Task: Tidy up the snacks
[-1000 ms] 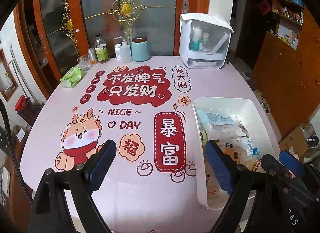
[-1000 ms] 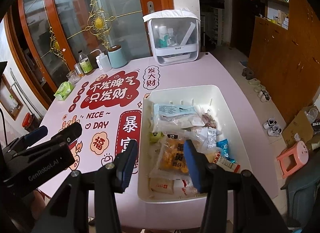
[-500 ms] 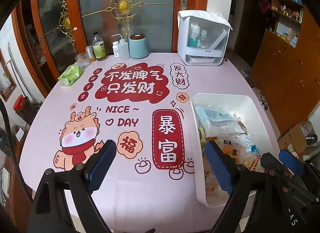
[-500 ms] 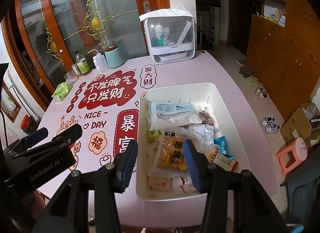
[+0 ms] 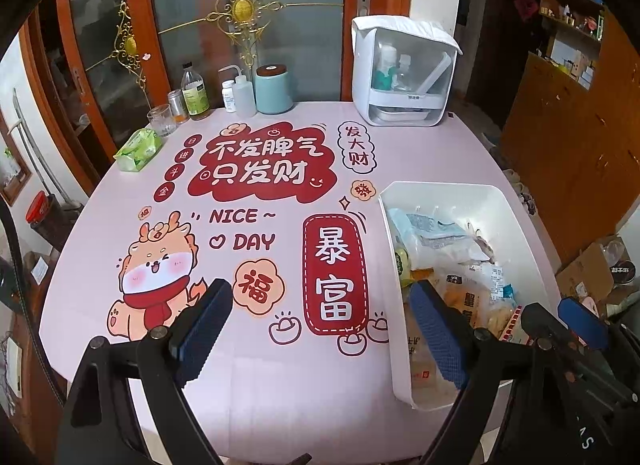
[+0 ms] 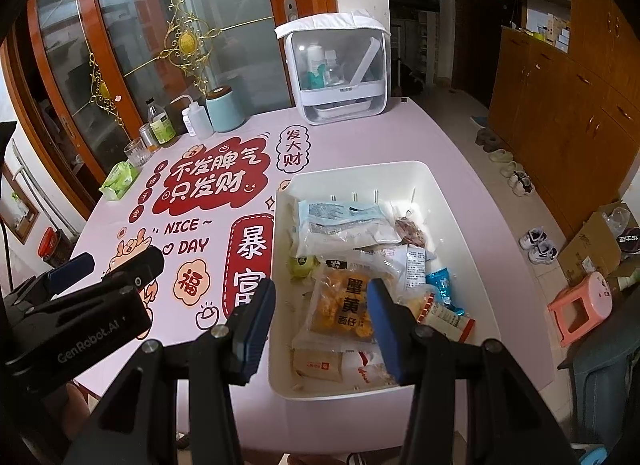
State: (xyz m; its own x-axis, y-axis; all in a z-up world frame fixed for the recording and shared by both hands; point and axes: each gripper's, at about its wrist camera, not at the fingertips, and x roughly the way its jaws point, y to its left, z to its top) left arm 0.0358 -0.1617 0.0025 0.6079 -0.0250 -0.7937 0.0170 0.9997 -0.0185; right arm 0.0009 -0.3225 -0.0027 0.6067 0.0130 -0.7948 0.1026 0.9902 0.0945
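While the left wrist view looks down over a pink table with a glossy printed cloth (image 5: pixel 280 377), the left gripper (image 5: pixel 320 329) hangs above the table's near edge with its ribbed blue pads spread wide and nothing between them. The white rectangular plastic bin (image 5: pixel 440 189) of snacks sits toward the table's right edge, and the gripper's right pad overlaps the bin's near left corner in the picture, apart from the packets. Crinkled clear and pale blue packets lie heaped inside. The right gripper (image 5: pixel 576 325) shows at the lower right, over the bin's near end. Along the far edge stand a round teal canister with a dark lid (image 5: pixel 274 89), a glass bottle with a green label (image 5: pixel 195 95) and a boxy white cabinet with a clear front (image 5: pixel 404 73); a soft green tissue pack (image 5: pixel 138 149) lies near the far left corner. In the right wrist view, the right gripper (image 6: pixel 320 319) hovers over the bin's (image 6: pixel 460 217) near left part, its smooth blue pads partly apart and pressing on nothing. Between them in the picture lies a flat clear packet of yellow snacks with black lettering (image 6: pixel 344 305), below the pads and not touched. Beside it are a shiny blue wrapper (image 6: pixel 440 279), a pale blue flat pouch (image 6: pixel 340 213) toward the bin's far end and a small round green packet (image 6: pixel 302 265) against its left wall. The left gripper (image 6: pixel 112 265) shows at the left, over the cloth.
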